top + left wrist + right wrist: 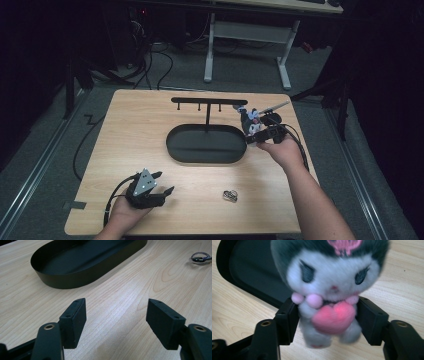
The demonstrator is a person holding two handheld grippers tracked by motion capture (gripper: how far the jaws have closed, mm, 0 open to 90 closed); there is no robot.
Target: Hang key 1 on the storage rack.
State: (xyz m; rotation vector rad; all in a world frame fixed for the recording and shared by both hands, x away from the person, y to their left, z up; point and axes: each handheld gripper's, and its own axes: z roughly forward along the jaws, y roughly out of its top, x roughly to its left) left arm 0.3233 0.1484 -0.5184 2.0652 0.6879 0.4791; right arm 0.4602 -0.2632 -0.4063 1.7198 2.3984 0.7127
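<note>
Plush toy (pixel 329 297) sits between jaws of right gripper (pixel 256 131), just off right end of black oval tray (pixel 205 145), below end of tray's hanger bar (pixel 209 101). Pads flank toy's body close; can't tell if they actually press. Toy upright, pink heart on front. Left gripper (pixel 116 322) hangs over bare table (pixel 150 120) near tray's front-left, jaws released, nothing between. Small metal ring (pixel 230 195) lies well in front of tray.
</note>
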